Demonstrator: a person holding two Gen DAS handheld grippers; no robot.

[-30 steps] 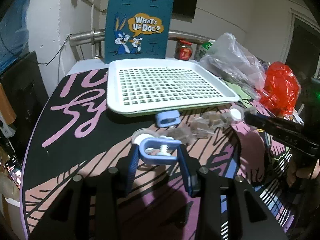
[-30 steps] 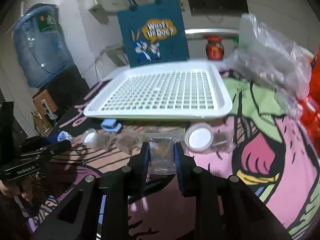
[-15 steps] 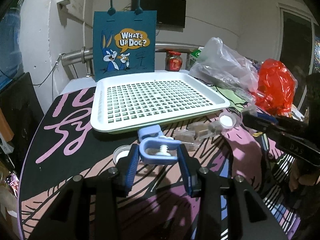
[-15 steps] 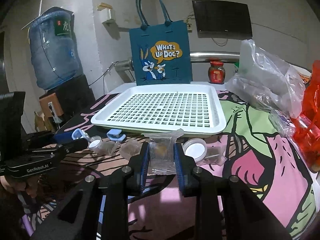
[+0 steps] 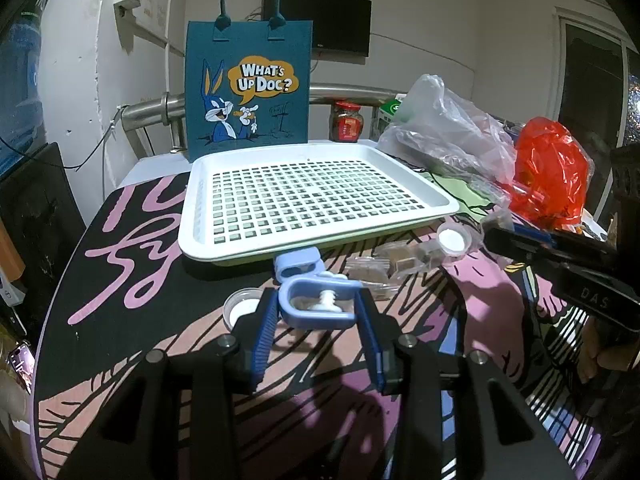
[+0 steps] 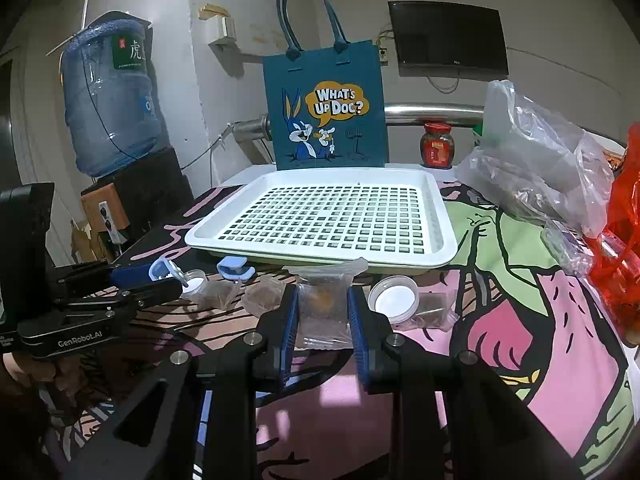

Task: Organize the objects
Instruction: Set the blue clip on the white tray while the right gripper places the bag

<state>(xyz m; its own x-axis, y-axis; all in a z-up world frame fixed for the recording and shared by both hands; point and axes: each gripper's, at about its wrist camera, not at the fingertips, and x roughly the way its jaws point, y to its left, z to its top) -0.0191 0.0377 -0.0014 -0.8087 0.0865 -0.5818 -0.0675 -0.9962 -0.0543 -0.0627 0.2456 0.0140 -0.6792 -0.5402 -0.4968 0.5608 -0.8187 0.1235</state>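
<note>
My left gripper [image 5: 318,312] is shut on a pale blue U-shaped clip [image 5: 320,302] with a white screw, held above the tablecloth; it shows too in the right wrist view as the blue clip [image 6: 162,270]. My right gripper [image 6: 323,312] is shut on a small clear packet [image 6: 322,304] with brown contents, lifted off the table. A white slotted tray [image 5: 312,200] [image 6: 328,216] lies just beyond both. On the cloth before it lie a second blue clip [image 5: 298,266] [image 6: 235,270], two white lids [image 5: 452,238] [image 5: 242,308] and several clear packets [image 5: 404,258].
A blue cartoon tote bag [image 5: 248,88] stands behind the tray. A red jar [image 5: 346,120], a clear plastic bag [image 5: 448,136] and a red plastic bag [image 5: 548,176] crowd the right side. A water bottle [image 6: 110,96] stands off the table at the left.
Both grippers have risen and tilted up a little with their loads; the tray and tote bag sit lower and fuller in both views. Grips are unchanged.
</note>
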